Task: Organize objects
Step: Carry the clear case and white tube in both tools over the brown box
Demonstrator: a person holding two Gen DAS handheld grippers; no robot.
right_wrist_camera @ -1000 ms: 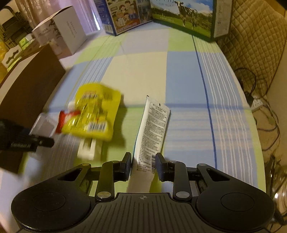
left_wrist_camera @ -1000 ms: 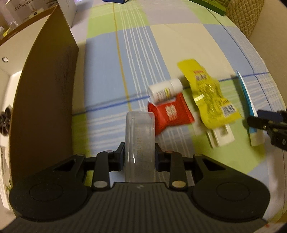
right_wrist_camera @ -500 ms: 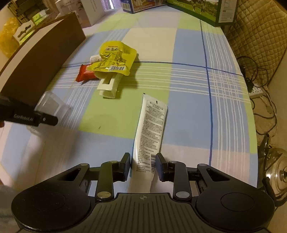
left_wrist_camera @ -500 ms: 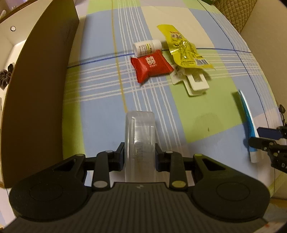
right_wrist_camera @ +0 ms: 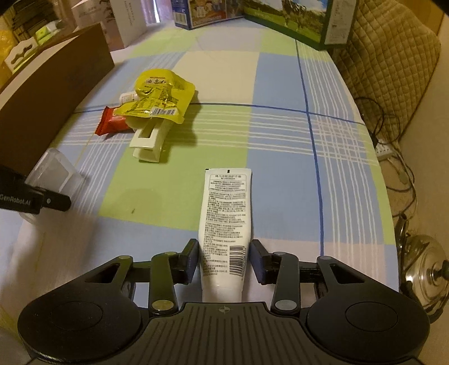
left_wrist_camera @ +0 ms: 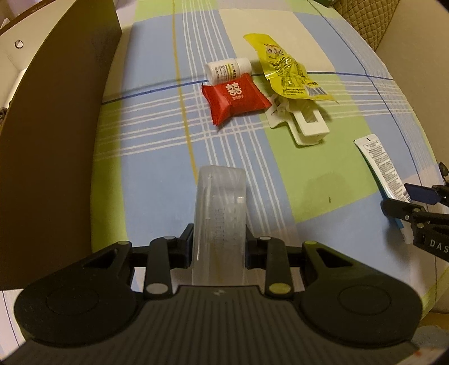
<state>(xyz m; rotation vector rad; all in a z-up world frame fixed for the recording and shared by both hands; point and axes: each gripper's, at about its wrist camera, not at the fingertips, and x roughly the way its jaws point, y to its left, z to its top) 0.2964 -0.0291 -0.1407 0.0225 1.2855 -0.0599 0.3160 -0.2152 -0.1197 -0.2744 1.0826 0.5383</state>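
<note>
My left gripper is shut on a clear plastic box, held over the checked tablecloth beside a tall brown box. In the right wrist view a white printed tube lies flat on the cloth between the pads of my right gripper. Its jaws are opening, with a gap on each side of the tube. Further back sits a pile: a red packet, a small white bottle, a yellow pouch and a white clip.
Printed cartons and a white box line the table's far edge. A quilted chair back stands at the right. Beyond the right table edge, cables and a metal kettle lie on the floor.
Both grippers have drawn back toward the near table edge, so the pile looks farther off. The right jaws have spread off the tube. The left stays clamped on the clear box.
</note>
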